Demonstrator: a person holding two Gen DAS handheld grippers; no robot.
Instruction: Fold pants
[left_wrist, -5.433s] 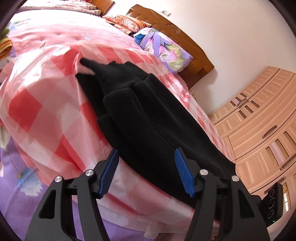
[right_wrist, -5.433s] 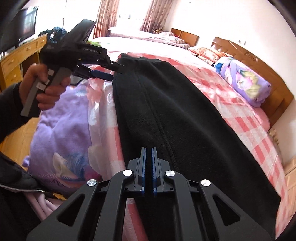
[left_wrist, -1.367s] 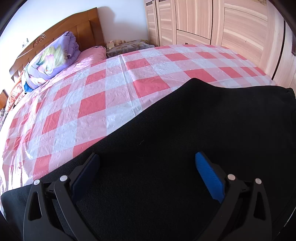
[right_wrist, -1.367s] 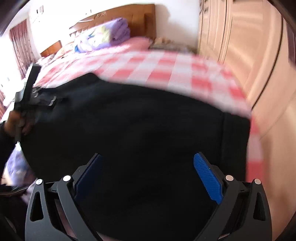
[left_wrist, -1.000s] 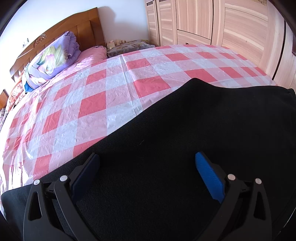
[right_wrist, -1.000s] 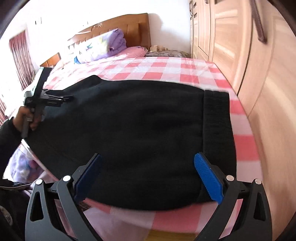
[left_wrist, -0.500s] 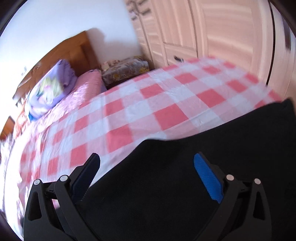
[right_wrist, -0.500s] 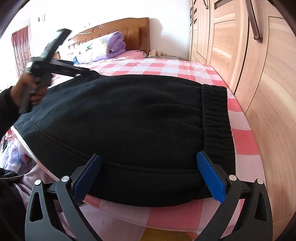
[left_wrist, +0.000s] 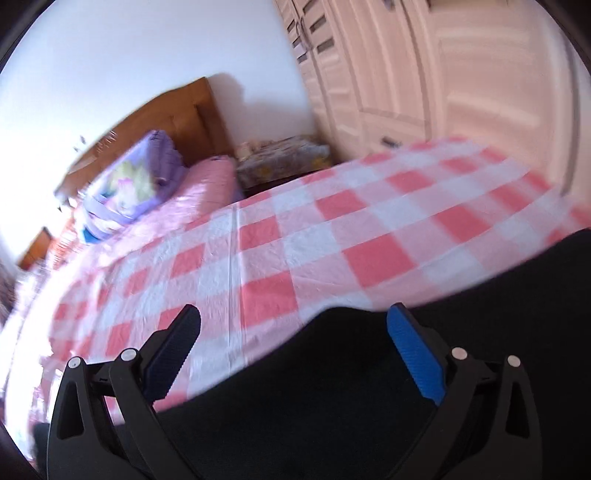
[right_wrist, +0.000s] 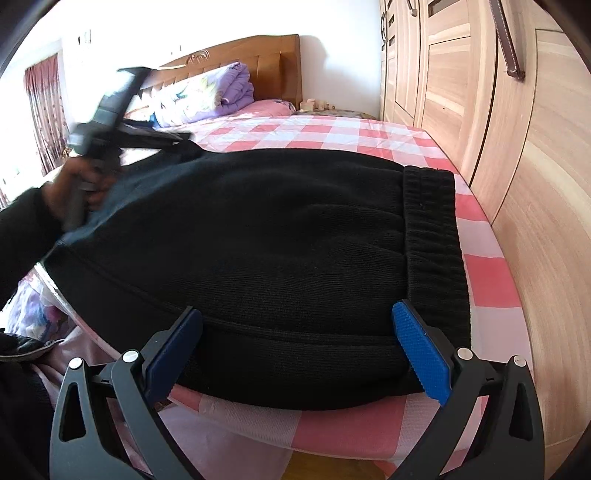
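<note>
Since earlier, left gripper (left_wrist: 291, 347) has risen; both grippers, right gripper (right_wrist: 295, 343) included, gape wide over one pants (right_wrist: 258, 240) on one bed (right_wrist: 487, 273).

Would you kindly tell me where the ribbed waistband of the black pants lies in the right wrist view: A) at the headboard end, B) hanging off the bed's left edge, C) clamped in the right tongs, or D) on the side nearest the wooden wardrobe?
D: the ribbed waistband of the black pants runs along the side facing the wooden wardrobe, and the right tongs stand open, holding nothing.

Bedroom: bed (right_wrist: 484, 275) w/ pink-check cover, wood headboard (right_wrist: 266, 59), wardrobe (right_wrist: 517, 147) along right edge, curtained window (right_wrist: 44, 110), white wall (right_wrist: 340, 55).
</note>
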